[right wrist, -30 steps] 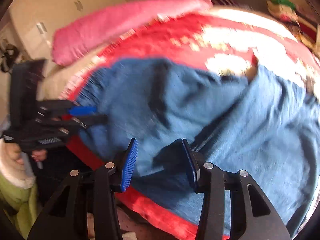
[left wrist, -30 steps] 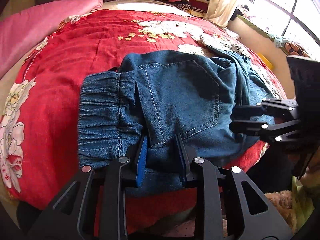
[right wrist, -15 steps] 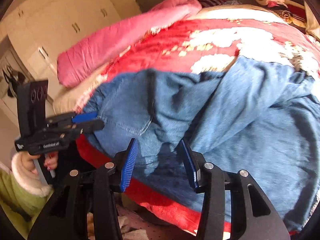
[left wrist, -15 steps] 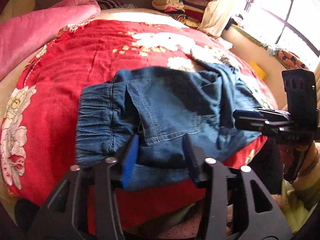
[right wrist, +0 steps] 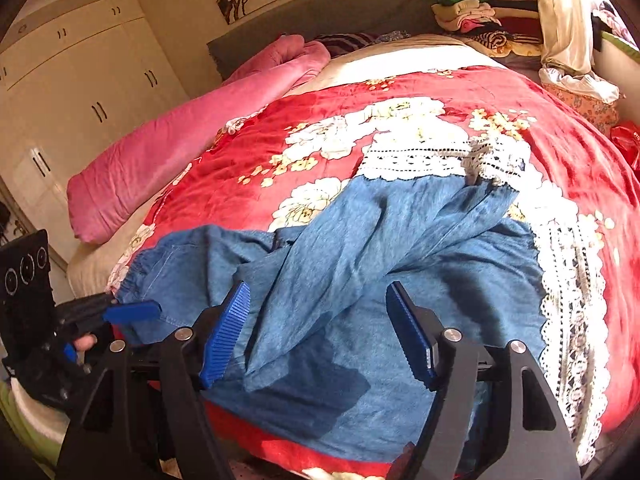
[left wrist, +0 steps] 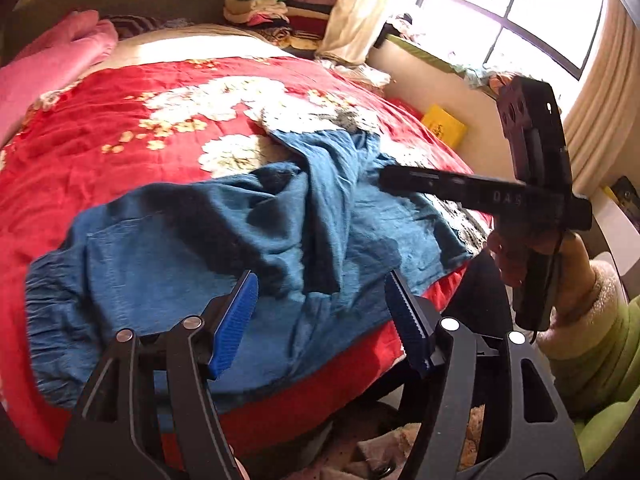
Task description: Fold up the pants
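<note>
Both grips just released: left gripper (left wrist: 322, 316) and right gripper (right wrist: 318, 332) opening, empty, above rumpled blue denim pants (right wrist: 360, 264); fold laid.

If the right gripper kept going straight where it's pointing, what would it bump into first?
Most likely the blue pants. The right gripper points down at the crumpled denim spread over the red blanket, its jaws opening with nothing gripped. Depth is hard to judge.

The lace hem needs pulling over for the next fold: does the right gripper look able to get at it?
Probably yes. The right gripper, jaws opening with nothing between them, hovers over the denim pants, and the lace hem lies uncovered beside it.
</note>
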